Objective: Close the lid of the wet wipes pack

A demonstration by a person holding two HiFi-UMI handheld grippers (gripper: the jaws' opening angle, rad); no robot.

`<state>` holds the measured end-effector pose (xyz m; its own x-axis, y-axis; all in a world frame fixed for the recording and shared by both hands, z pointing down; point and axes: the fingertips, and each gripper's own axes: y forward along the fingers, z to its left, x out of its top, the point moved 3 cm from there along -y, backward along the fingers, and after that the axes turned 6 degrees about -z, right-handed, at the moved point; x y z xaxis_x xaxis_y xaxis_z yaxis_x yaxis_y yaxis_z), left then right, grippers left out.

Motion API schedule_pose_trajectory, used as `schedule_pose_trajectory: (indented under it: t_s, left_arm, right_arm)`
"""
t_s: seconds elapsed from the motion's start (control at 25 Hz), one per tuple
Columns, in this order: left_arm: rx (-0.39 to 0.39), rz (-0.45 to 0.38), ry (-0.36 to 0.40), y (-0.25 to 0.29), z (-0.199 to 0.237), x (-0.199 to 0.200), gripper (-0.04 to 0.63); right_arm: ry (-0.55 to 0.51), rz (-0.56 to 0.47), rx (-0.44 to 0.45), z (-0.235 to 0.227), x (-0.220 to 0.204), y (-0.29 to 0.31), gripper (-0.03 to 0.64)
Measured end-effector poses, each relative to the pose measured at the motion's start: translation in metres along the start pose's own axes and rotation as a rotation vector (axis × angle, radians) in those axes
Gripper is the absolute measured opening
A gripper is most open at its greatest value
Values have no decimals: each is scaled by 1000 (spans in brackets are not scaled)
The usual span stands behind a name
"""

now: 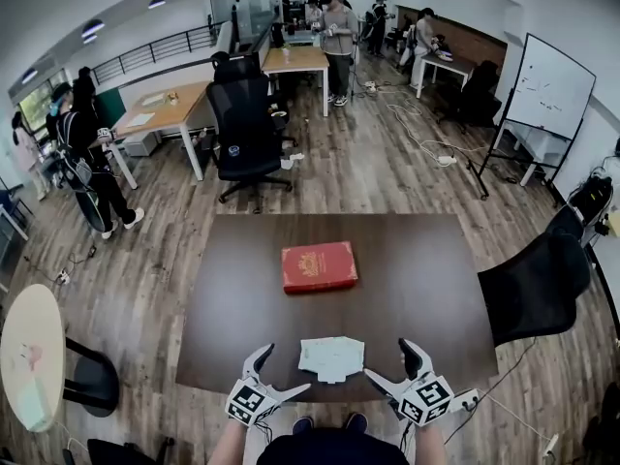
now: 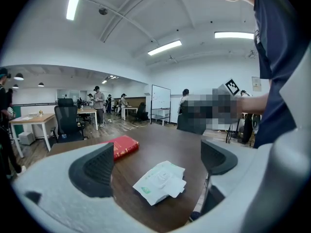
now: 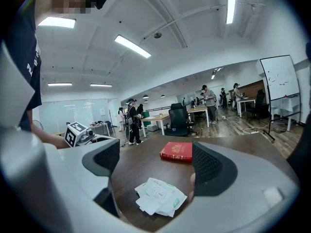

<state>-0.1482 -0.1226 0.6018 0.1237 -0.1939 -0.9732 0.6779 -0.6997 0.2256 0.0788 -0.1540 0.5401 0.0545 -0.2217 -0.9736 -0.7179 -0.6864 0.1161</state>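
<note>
- Both jaw pairs flank the pack point(image 1: 331, 356) in the head view. The left gripper point(image 1: 284, 368) is just beside its left edge and the right gripper point(image 1: 387, 360) just beside its right, about equally near.
- Left gripper view: jaws spread wide and empty. The pack point(image 2: 160, 182) lies ahead and below on the table point(image 2: 160, 144), its long axis slanting across the gap.
- Right gripper view: jaws also apart and empty, with the pack point(image 3: 159, 196) ahead and low, centred in the gap.

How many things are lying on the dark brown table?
2: the wet wipes pack near the table's front edge, and the red book beyond it, near the middle. Nothing seems hidden.
</note>
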Motion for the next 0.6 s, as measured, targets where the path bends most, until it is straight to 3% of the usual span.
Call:
schedule_pose_trajectory:
  t_s: [0.08, 0.28, 0.6]
  left_arm:
    - [-11, 35, 48, 7, 3, -7, 551]
    - [-109, 222, 276, 24, 6, -45, 551]
    - [-285, 386, 417, 57, 11, -85, 545]
  right_arm:
    - [1, 6, 4, -1, -2, 2, 477]
    - [3, 22, 15, -2, -8, 8, 477]
    - [7, 38, 29, 3, -20, 15, 476]
